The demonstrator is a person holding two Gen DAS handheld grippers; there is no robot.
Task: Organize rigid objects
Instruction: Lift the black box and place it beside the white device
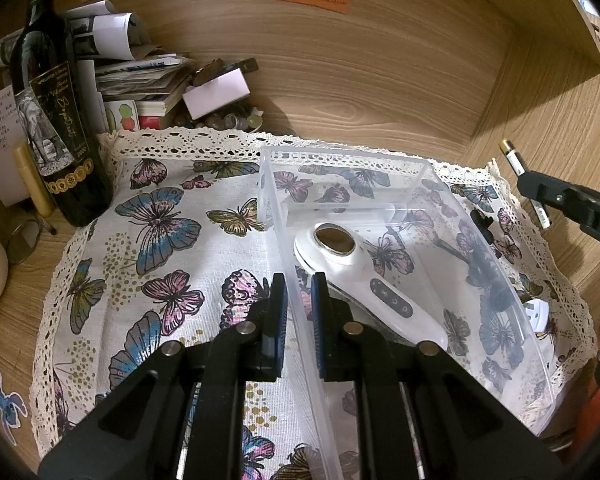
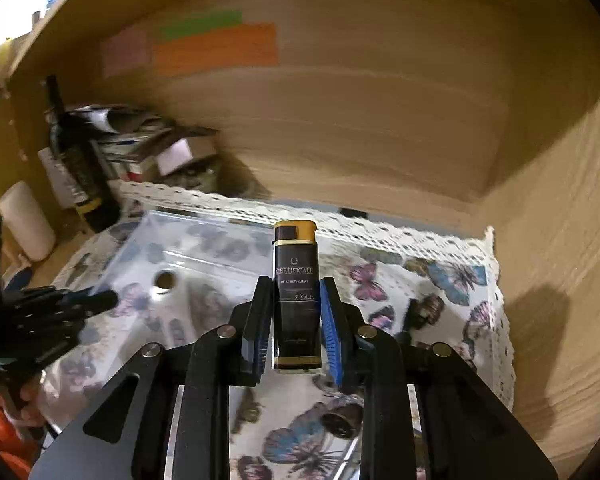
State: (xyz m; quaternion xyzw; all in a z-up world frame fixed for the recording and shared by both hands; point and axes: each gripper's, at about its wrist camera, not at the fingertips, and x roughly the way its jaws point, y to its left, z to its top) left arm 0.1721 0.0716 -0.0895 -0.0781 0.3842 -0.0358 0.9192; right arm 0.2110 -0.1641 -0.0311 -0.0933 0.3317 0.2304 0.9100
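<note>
My right gripper (image 2: 296,320) clamps an upright dark brown lighter with a gold cap (image 2: 296,292). My left gripper (image 1: 299,316) pinches the clear plastic box's wall (image 1: 300,320).

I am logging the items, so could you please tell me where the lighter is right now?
The lighter is held upright in the right claw, raised above the butterfly cloth, just right of the clear bin.

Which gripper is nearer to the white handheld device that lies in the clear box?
Left. The left gripper clamps the wall of the clear box, right beside the white handheld device. The right gripper holds a lighter above the cloth, off to the device's right.
</note>
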